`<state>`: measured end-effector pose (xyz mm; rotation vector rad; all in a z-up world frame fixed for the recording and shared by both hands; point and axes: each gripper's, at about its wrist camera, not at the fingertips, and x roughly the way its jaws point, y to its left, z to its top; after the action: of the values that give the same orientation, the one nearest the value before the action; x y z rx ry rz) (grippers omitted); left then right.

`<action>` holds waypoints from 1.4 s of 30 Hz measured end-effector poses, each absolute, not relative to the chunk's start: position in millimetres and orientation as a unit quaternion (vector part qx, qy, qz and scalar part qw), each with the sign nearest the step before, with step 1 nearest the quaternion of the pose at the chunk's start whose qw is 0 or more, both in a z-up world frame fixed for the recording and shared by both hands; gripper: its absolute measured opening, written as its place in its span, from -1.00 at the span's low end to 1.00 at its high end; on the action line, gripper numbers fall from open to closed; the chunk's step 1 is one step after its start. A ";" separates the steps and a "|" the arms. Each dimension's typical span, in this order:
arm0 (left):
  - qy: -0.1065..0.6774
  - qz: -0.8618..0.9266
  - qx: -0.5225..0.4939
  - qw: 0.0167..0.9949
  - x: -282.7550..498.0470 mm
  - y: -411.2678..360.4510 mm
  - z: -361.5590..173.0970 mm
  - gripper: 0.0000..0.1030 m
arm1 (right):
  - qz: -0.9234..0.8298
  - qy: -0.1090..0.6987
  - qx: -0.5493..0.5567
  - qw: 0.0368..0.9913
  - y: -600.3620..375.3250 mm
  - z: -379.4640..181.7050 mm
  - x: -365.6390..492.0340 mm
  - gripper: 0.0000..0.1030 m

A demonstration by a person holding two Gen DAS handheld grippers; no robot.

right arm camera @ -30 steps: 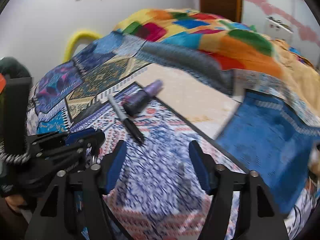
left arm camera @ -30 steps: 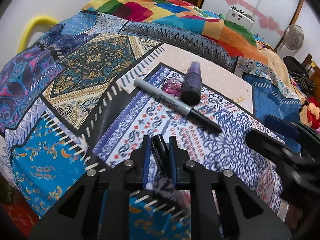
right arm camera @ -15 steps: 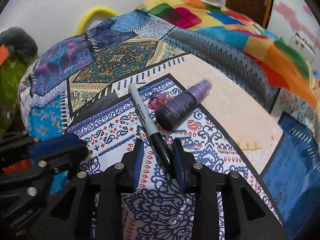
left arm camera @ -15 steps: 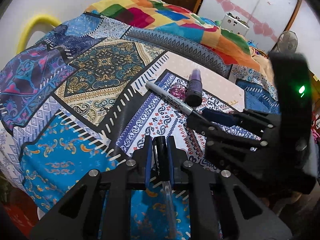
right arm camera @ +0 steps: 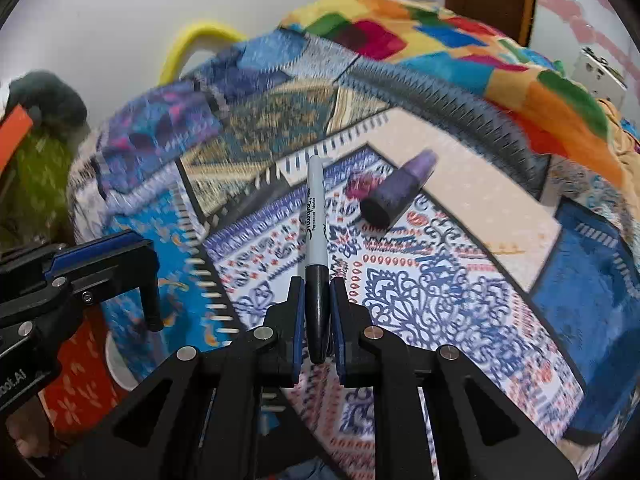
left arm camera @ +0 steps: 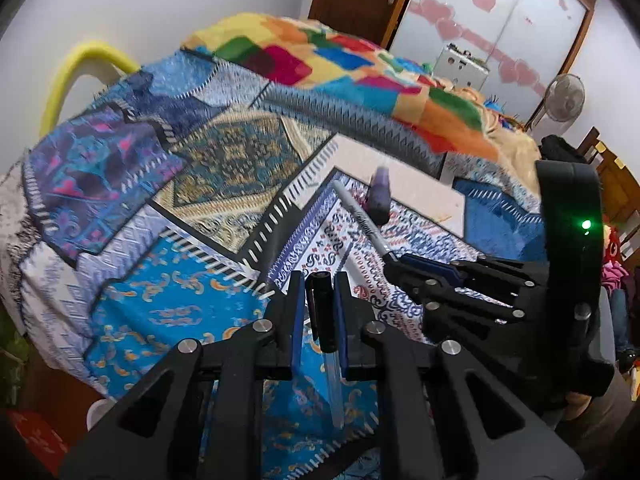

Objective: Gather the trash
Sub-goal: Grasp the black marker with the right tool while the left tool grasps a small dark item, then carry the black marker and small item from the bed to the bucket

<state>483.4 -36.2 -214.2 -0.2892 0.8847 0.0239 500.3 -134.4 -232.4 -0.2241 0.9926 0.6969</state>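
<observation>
Marker (right arm camera: 315, 240) pickup underway: right gripper (right arm camera: 317, 312) fingers closing on its cap; left gripper (left arm camera: 317, 312) clamps a pen (left arm camera: 322, 312). Next, lift off the bed (right arm camera: 460, 300).

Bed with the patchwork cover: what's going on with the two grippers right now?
The left hand-held gripper is shut on a black-capped pen with a clear barrel. The right hand-held gripper is closing its jaws on the black cap end of a Sharpie marker, its grey barrel pointing away. A purple bottle lies on its side on the patchwork cover, untouched.
</observation>
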 end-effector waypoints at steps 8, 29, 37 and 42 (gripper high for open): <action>0.383 0.013 -0.137 0.914 445.4 -29.6 -158.2 -0.76 | 0.303 0.417 -0.080 0.853 -147.0 -162.0 466.3 -0.78; 0.310 0.054 -0.134 0.940 314.1 14.5 -61.0 -0.77 | 0.336 0.354 -0.071 0.870 -129.1 -73.7 347.3 -0.78; 0.302 0.097 -0.140 0.938 256.0 60.6 -57.5 -0.77 | 0.365 0.355 -0.080 0.857 -96.1 -73.0 303.4 -0.78; 0.304 0.126 -0.146 0.933 218.3 93.2 -64.6 -0.76 | 0.387 0.360 -0.094 0.844 -67.6 -77.8 273.9 -0.78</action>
<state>218.3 93.2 -64.6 -0.2992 0.6210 0.2582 273.9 -67.6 -77.8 -0.1979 0.7604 0.8177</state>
